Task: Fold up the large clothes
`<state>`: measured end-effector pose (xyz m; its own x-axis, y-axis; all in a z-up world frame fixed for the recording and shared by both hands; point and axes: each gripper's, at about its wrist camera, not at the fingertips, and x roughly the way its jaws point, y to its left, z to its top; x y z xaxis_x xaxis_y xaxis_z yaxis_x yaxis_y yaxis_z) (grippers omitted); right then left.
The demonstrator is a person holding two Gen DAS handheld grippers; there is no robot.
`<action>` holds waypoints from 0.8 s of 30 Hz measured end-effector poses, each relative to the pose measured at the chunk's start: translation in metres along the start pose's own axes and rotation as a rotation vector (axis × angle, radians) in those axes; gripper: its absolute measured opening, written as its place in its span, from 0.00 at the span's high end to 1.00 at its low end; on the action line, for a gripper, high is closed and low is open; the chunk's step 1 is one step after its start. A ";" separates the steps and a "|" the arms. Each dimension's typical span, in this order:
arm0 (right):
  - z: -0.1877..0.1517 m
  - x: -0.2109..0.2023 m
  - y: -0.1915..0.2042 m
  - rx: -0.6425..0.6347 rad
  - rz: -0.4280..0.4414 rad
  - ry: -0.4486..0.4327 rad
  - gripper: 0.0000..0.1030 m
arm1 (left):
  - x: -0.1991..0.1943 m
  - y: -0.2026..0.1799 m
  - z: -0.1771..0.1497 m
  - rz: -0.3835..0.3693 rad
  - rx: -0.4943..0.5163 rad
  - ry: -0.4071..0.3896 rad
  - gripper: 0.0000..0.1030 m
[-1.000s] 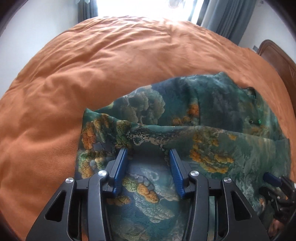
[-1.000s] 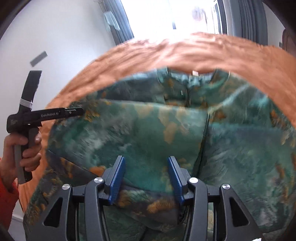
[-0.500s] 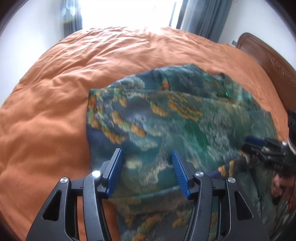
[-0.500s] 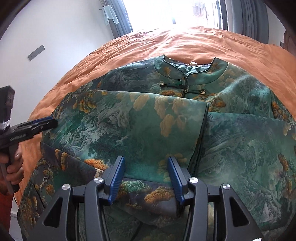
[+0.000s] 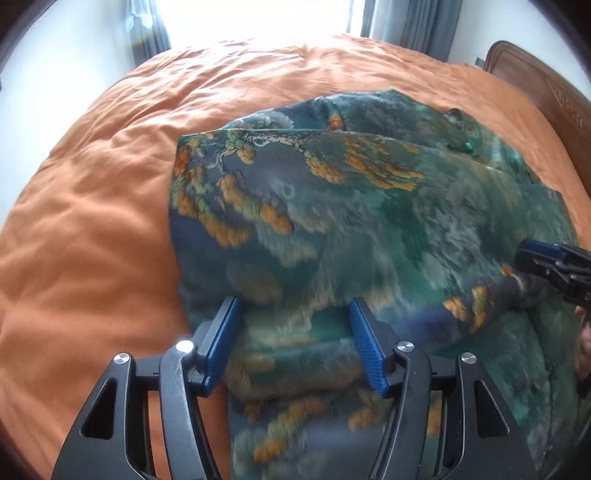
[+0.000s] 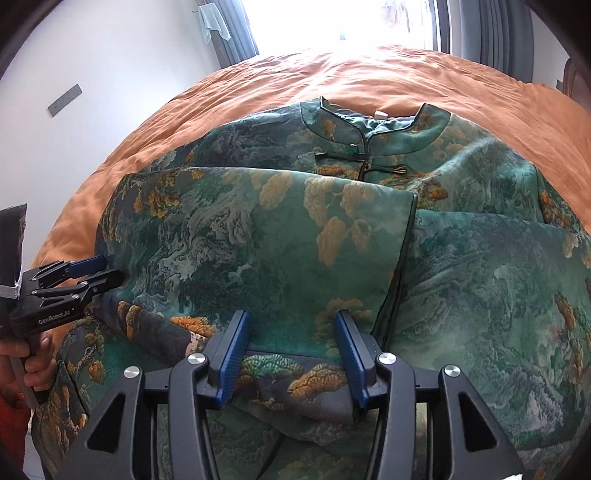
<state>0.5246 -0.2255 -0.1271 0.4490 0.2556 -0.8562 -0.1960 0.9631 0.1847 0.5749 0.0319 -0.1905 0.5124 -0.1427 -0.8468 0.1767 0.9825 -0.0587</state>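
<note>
Left wrist view: the left gripper (image 5: 295, 343) is seen low in frame with its blue pads (image 5: 221, 347) spread wide; its jaws have just been opening, and a fold of the green patterned garment (image 5: 369, 221) lies between them, with gaps visible beside each pad, so nothing is pinched. The garment is laid on the orange bedspread (image 5: 92, 240), and its left edge runs down from the upper middle to the left pad. At the right edge the right gripper (image 5: 532, 258) is seen, its blue-tipped fingers held over a raised ridge of cloth; whether the cloth is clamped cannot be told from this side. A wooden headboard (image 5: 535, 81) is seen at upper right and grey curtains (image 5: 417, 22) by a bright window at top. Right wrist view: the right gripper (image 6: 291, 354) is held partly spread above the lower hem area, cloth lying between the pads (image 6: 232, 354) with space on both sides, so no pinch is shown. The garment (image 6: 258, 240) is spread front-up, its stand collar (image 6: 376, 129) with knot fastenings toward the window, and a sleeve is folded across the chest, its dark-trimmed cuff edge running down the middle. At left the left gripper (image 6: 107, 269) is seen side-on, held by a hand (image 6: 33, 365), its tips just at the garment's edge and parted.
</note>
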 end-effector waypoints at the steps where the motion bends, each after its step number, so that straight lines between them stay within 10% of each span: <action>1: -0.002 -0.006 0.000 0.006 -0.001 -0.004 0.53 | -0.011 -0.001 -0.007 -0.015 0.003 -0.006 0.26; 17: -0.177 -0.197 -0.115 0.186 -0.087 -0.132 0.36 | -0.103 0.015 -0.136 -0.088 -0.059 0.035 0.09; 24: -0.264 -0.217 -0.192 0.374 -0.071 0.024 0.35 | -0.092 0.016 -0.165 -0.182 -0.133 0.093 0.09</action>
<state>0.2349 -0.4886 -0.1042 0.4288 0.1889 -0.8834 0.1691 0.9438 0.2839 0.3916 0.0803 -0.2010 0.4017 -0.3137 -0.8603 0.1437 0.9494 -0.2791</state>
